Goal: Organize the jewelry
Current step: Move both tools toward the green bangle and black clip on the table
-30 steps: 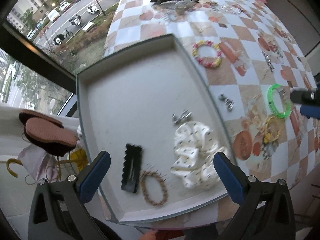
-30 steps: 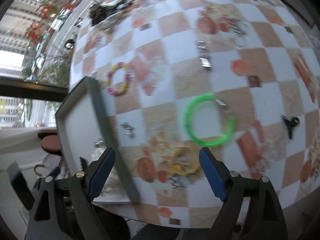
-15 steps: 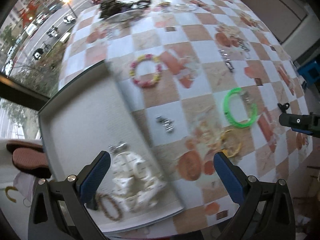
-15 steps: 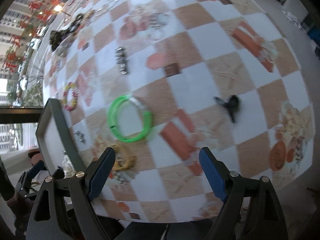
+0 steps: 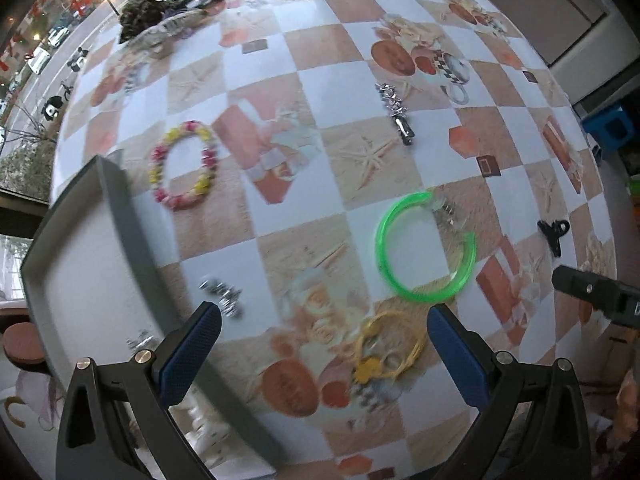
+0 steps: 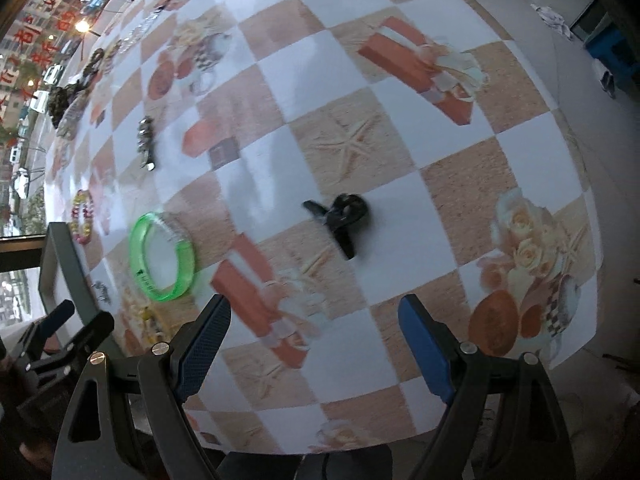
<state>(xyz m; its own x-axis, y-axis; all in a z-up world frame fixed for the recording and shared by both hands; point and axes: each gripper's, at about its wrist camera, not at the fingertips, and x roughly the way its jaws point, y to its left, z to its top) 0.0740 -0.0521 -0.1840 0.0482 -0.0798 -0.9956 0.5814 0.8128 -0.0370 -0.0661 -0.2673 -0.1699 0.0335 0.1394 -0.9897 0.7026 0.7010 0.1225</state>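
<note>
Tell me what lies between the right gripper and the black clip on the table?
Nothing: in the right wrist view only bare tablecloth separates the open right gripper from the black clip.

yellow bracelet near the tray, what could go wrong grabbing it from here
The yellow bracelet lies flat and thin on the tablecloth, so the open left gripper may slide over it or pinch cloth. The green bangle lies close beyond and could get knocked. Both views are blurred, so aim may be off.

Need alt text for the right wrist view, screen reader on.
The open right gripper hovers over a checkered tablecloth, aimed toward a small black claw clip. A green bangle lies left, beside the grey tray.
</note>
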